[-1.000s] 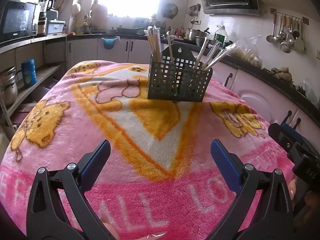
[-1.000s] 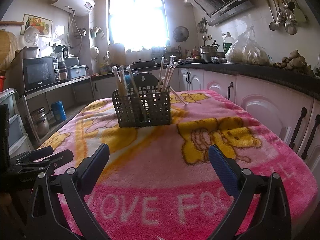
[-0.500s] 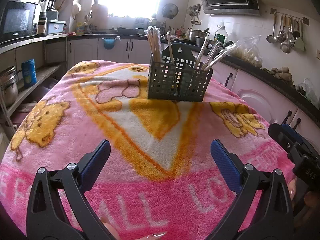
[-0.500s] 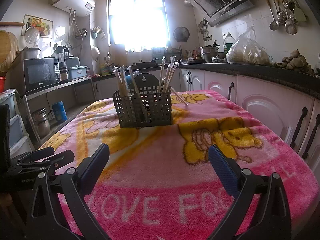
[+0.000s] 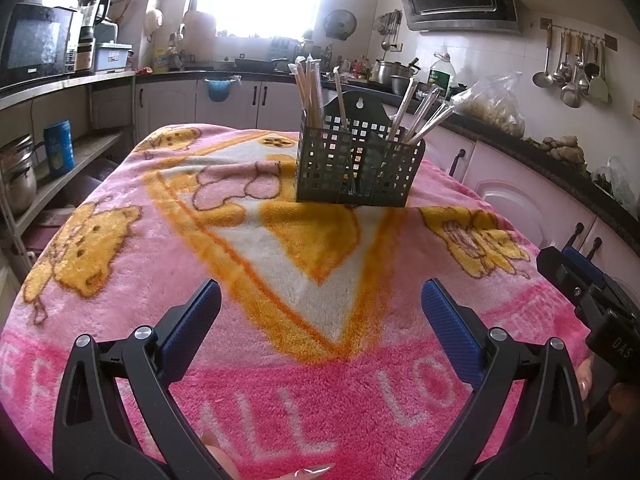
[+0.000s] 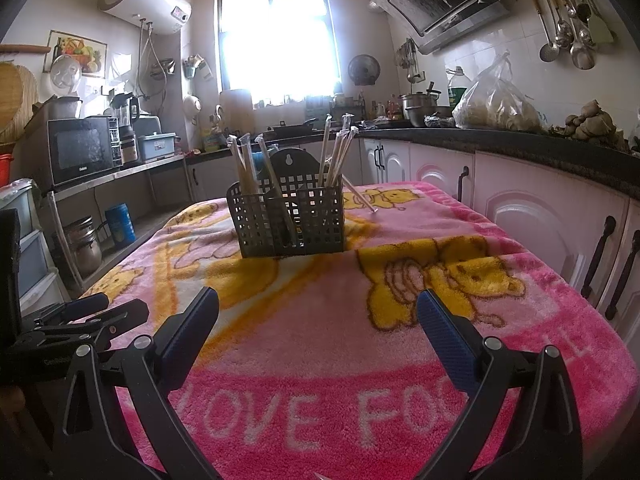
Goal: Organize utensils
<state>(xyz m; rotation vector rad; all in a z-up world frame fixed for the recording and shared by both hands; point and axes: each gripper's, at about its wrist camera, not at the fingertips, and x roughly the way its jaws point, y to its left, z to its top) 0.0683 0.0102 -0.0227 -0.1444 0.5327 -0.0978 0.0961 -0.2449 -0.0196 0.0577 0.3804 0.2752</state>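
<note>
A dark perforated utensil caddy [image 5: 358, 168] stands upright at the far middle of the pink blanket-covered table [image 5: 168, 280]; it also shows in the right wrist view [image 6: 291, 220]. Several wrapped chopsticks [image 5: 310, 92] and straws stand in its compartments [image 6: 338, 152]. One wrapped stick [image 6: 360, 198] lies on the blanket just right of the caddy. My left gripper [image 5: 320, 308] is open and empty, low over the near edge. My right gripper [image 6: 318, 312] is open and empty, also near the front edge, to the right of the left one.
Kitchen counters run along the left, back and right walls. White cabinets with dark handles [image 6: 600, 256] stand close to the table's right edge. A shelf with pots and a blue can [image 5: 59, 148] is on the left. Ladles hang on the right wall [image 5: 572, 68].
</note>
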